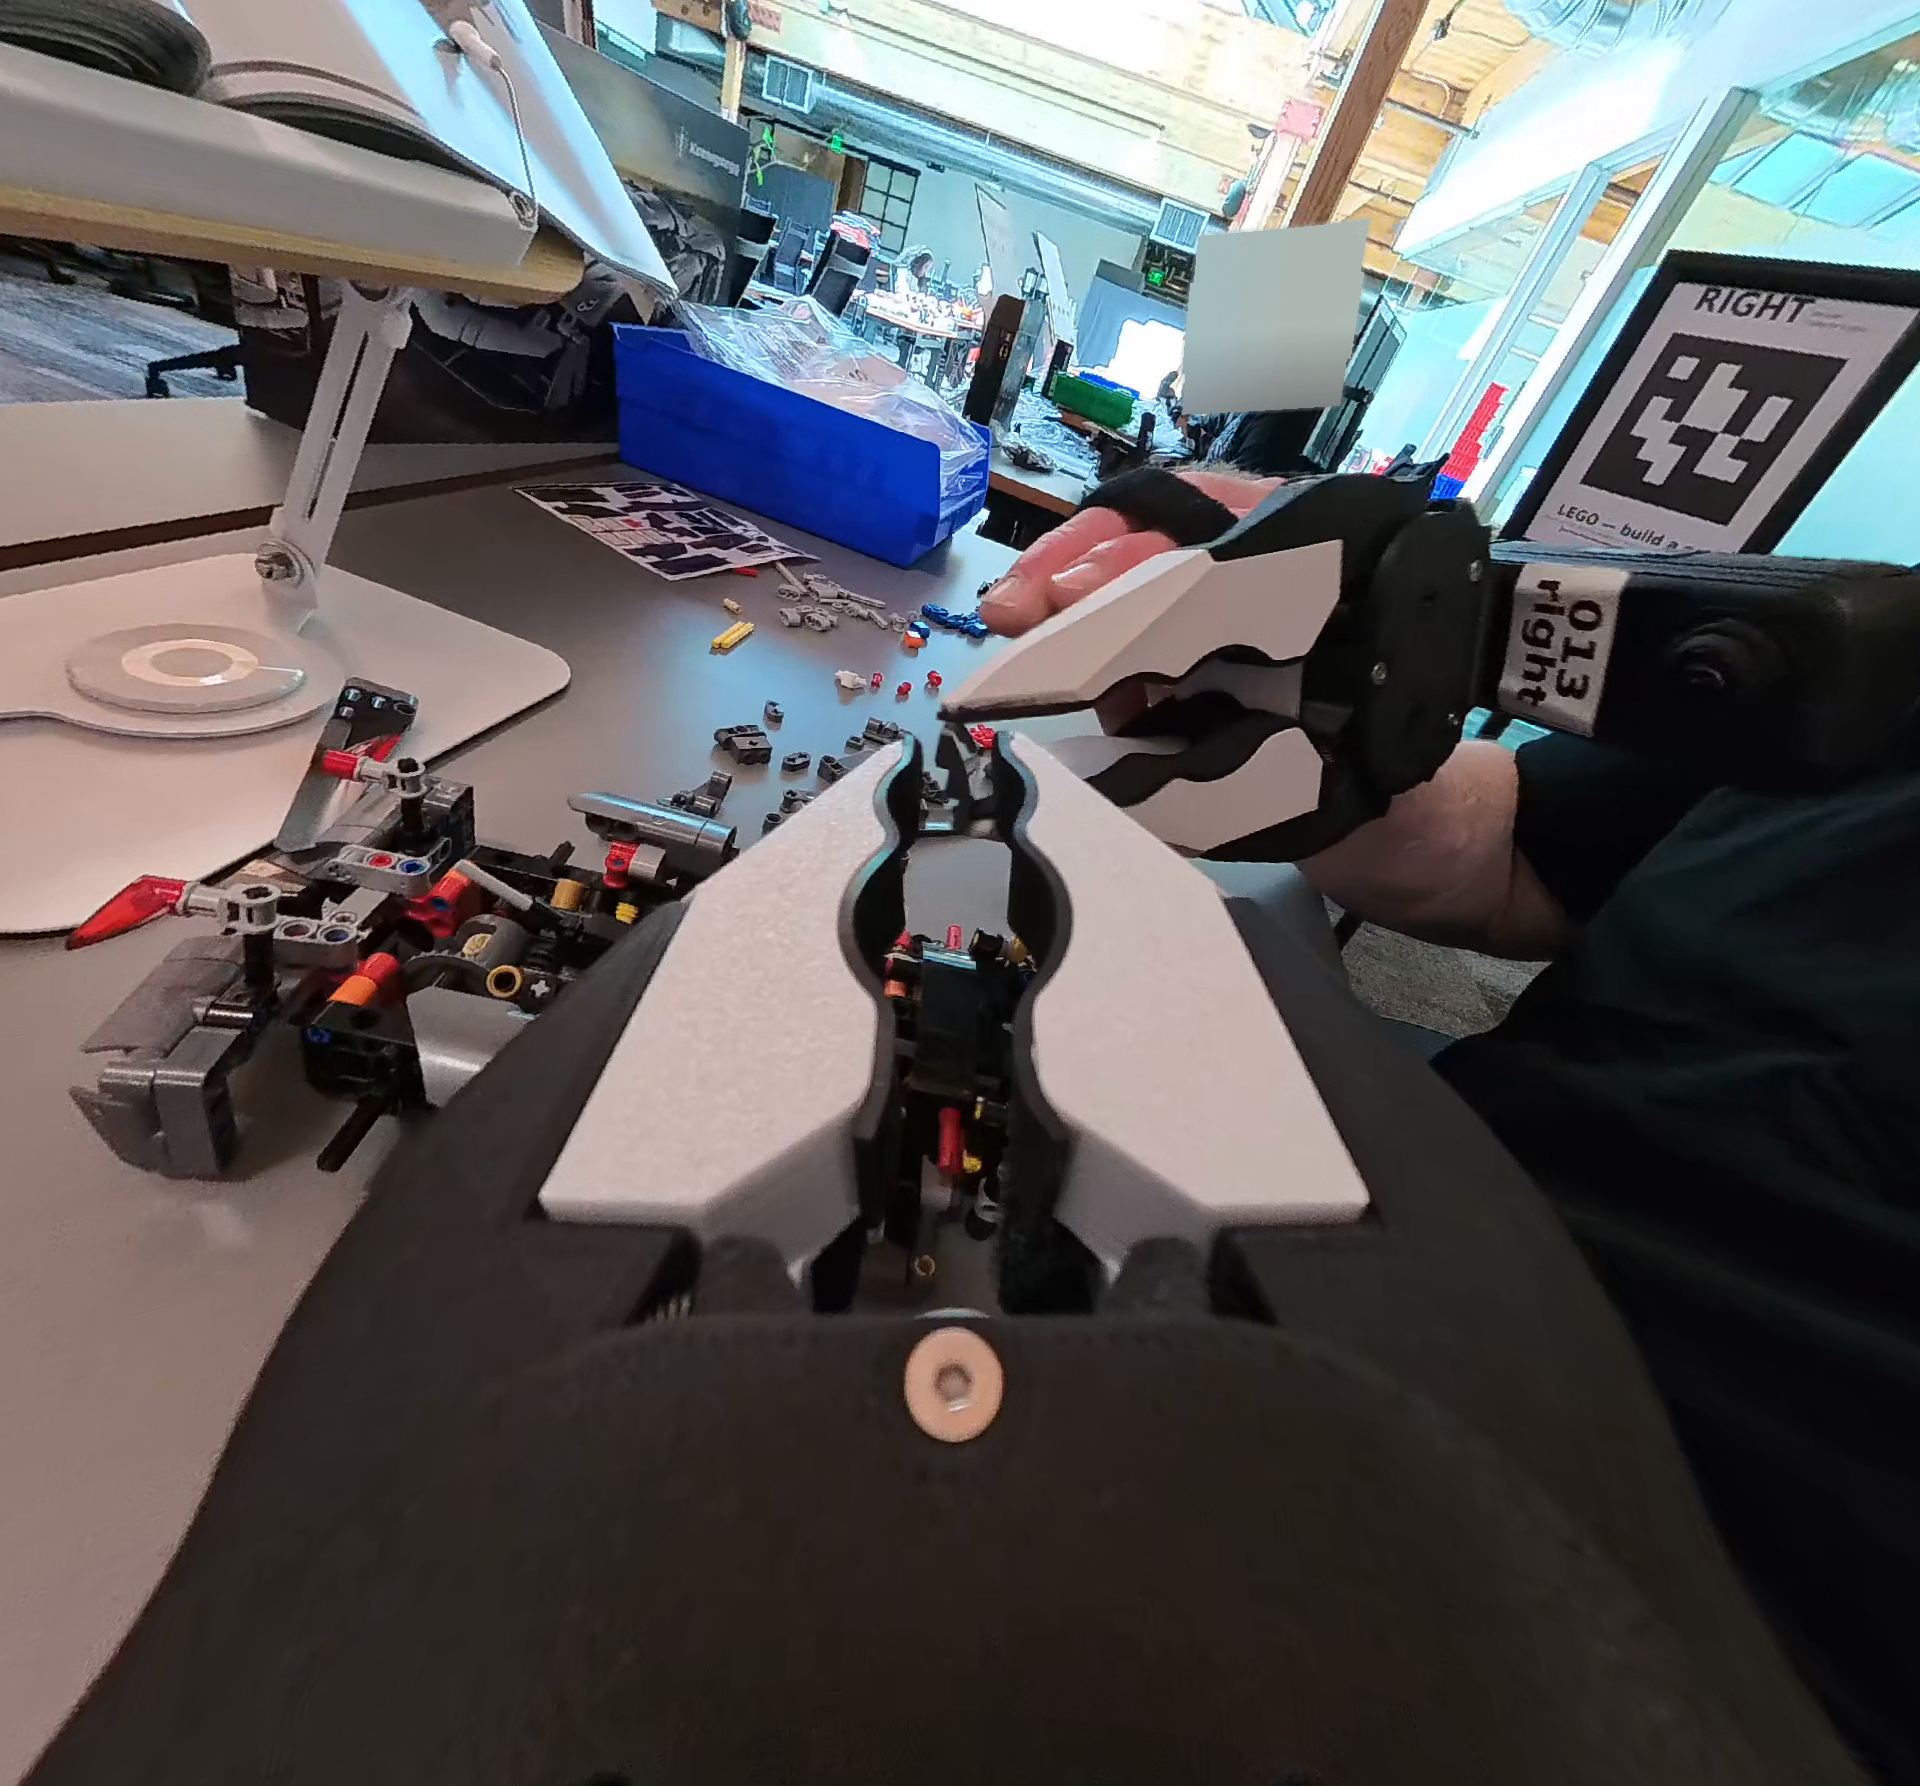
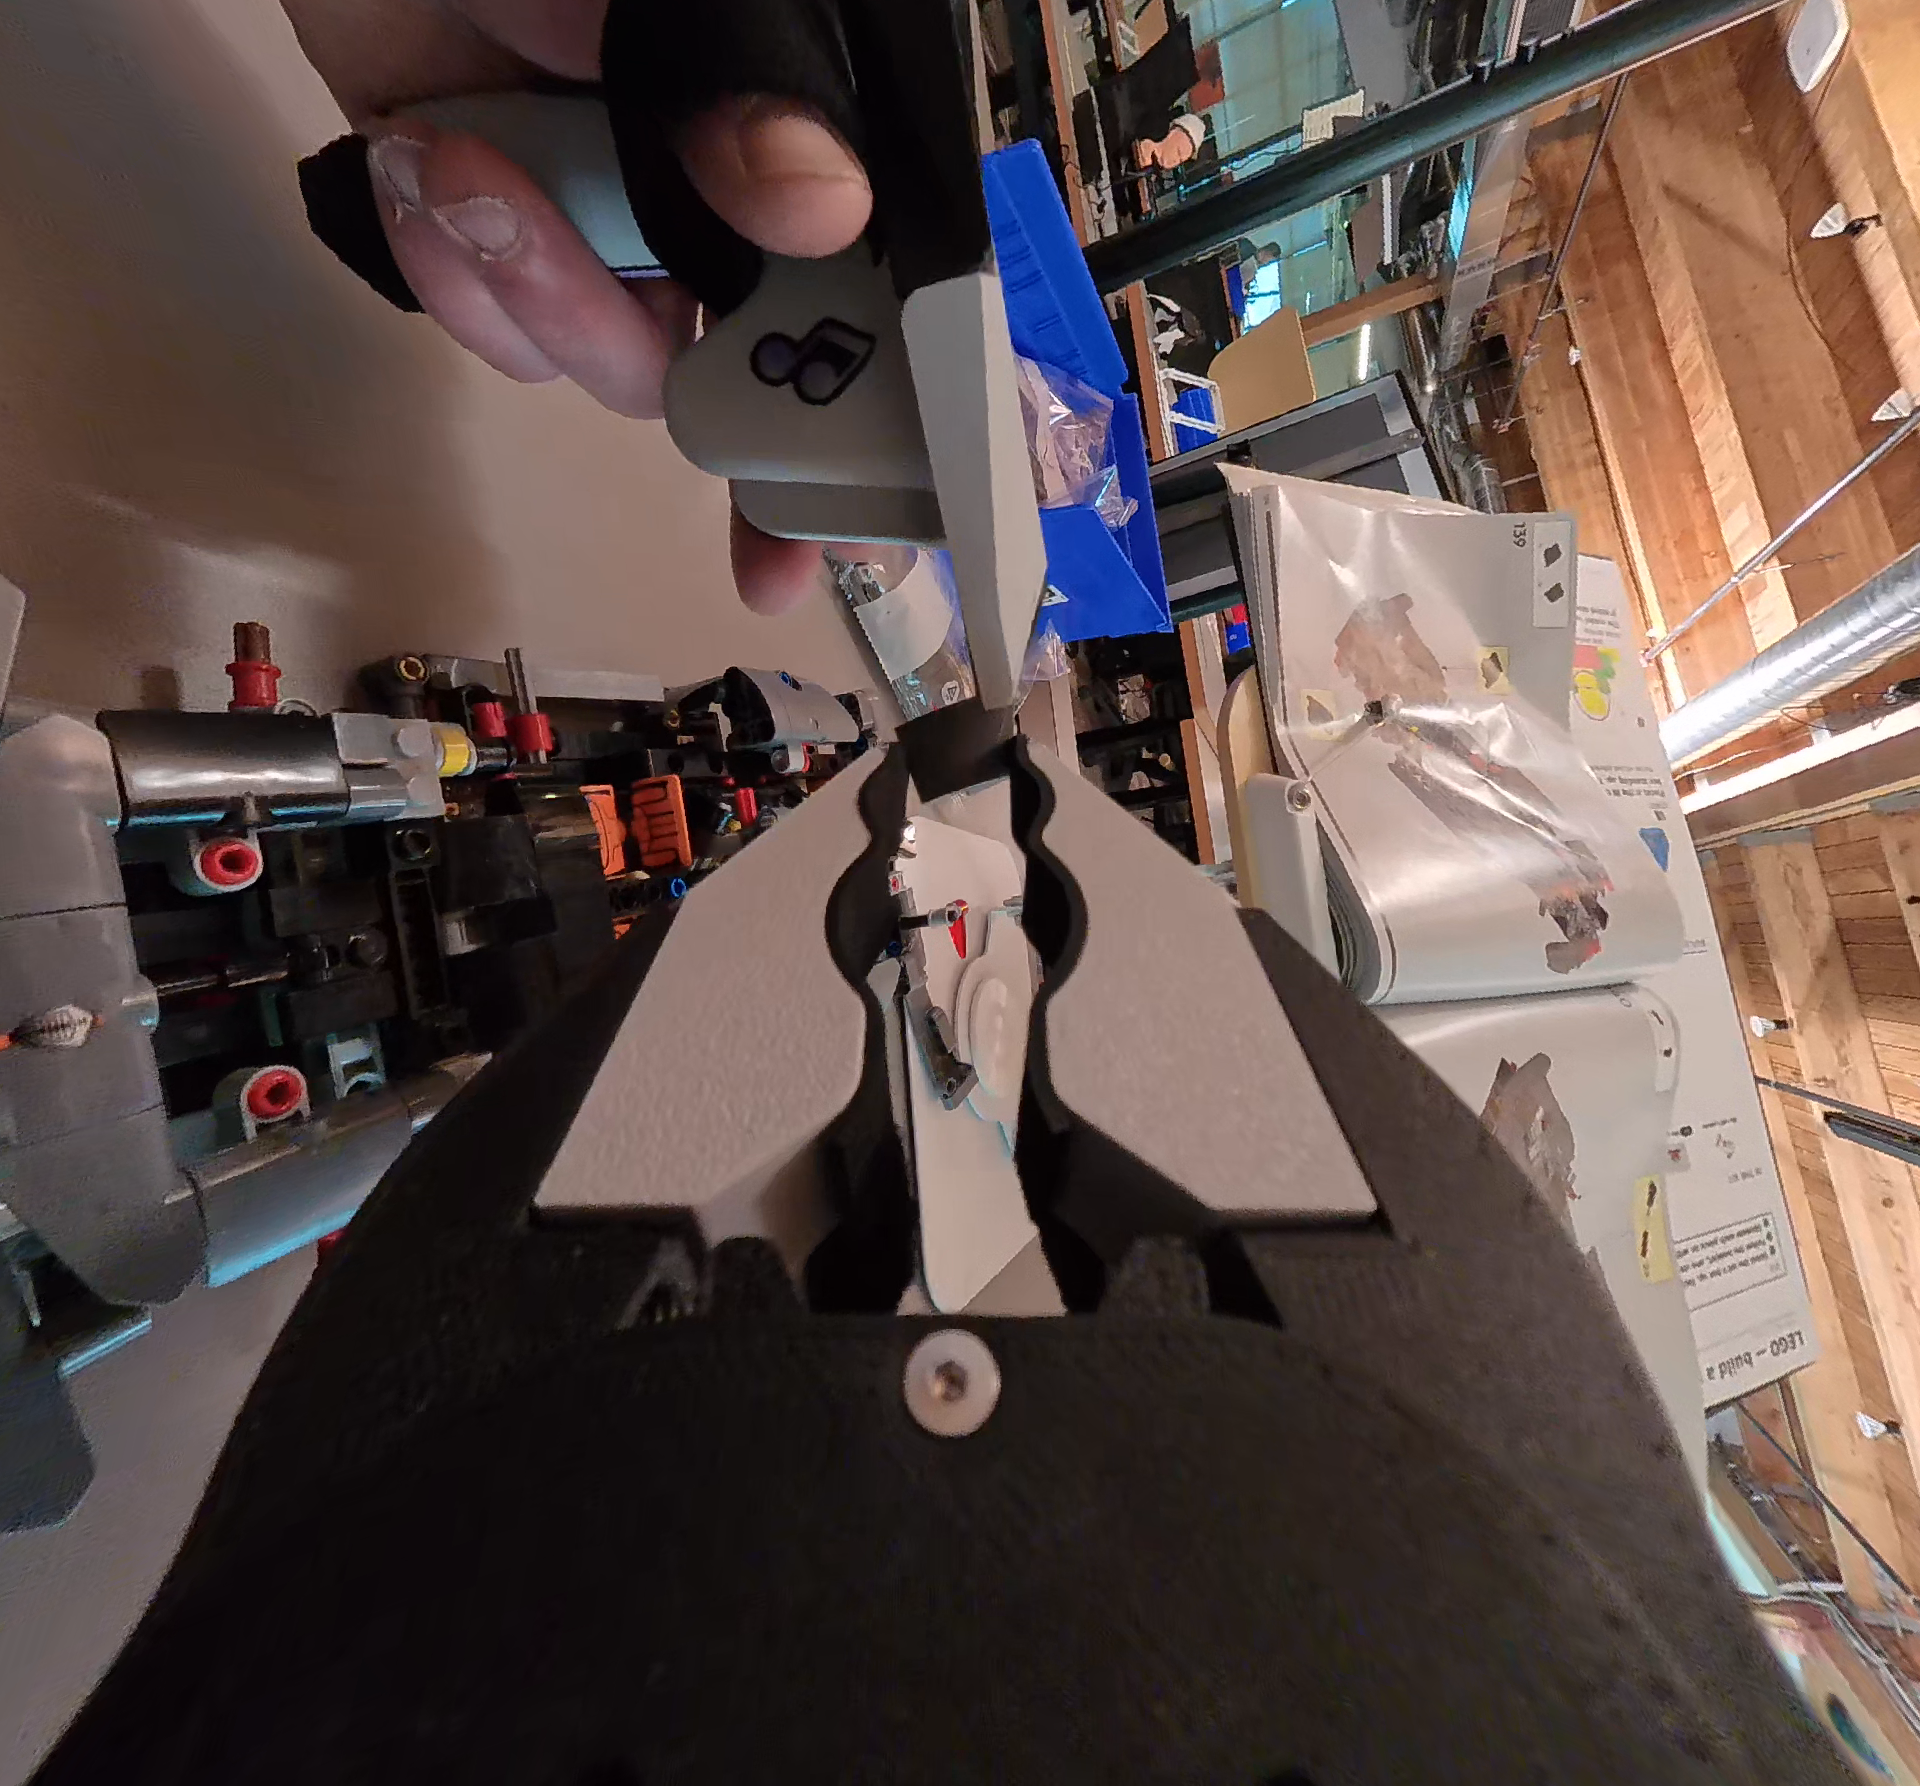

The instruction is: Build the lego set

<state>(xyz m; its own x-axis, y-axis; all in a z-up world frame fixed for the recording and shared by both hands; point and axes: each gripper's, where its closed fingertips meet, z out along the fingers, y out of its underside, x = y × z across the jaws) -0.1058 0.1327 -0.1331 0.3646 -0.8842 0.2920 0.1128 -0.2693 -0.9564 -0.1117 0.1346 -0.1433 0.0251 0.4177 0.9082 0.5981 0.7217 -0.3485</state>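
**Left wrist view.** The left tool (image 1: 956, 749) is drawn in narrow, and a small black piece (image 1: 954, 768) stands upright between its tips, apparently pinched. The piece lies straight ahead at the very end of the fingers, held up off the bench (image 1: 582, 656). The right tool (image 1: 977, 734) reaches in from the right, crosswise to the left tool. Its upper finger (image 1: 1091, 656) touches down on top of the same piece, while its lower finger is partly hidden behind the left tool. Both tools meet at the piece, so neither is nearer. Ahead and to the left of the tips, small loose parts (image 1: 790, 760) lie scattered on the bench. A half-built model (image 1: 343, 936) lies well off to the left, and a blue bin (image 1: 790, 448) stands far ahead.

**Right wrist view.** The right tool (image 2: 961, 760) is closed on the black piece (image 2: 956, 749), which spans from one pad to the other at the tips. The left tool (image 2: 992, 692) comes down from above, a hand (image 2: 582, 209) gripping it, and its grey finger ends right on the piece. The model (image 2: 364, 853) lies to the left of the tips. An open booklet (image 2: 1455, 749) stands to the right, well apart.
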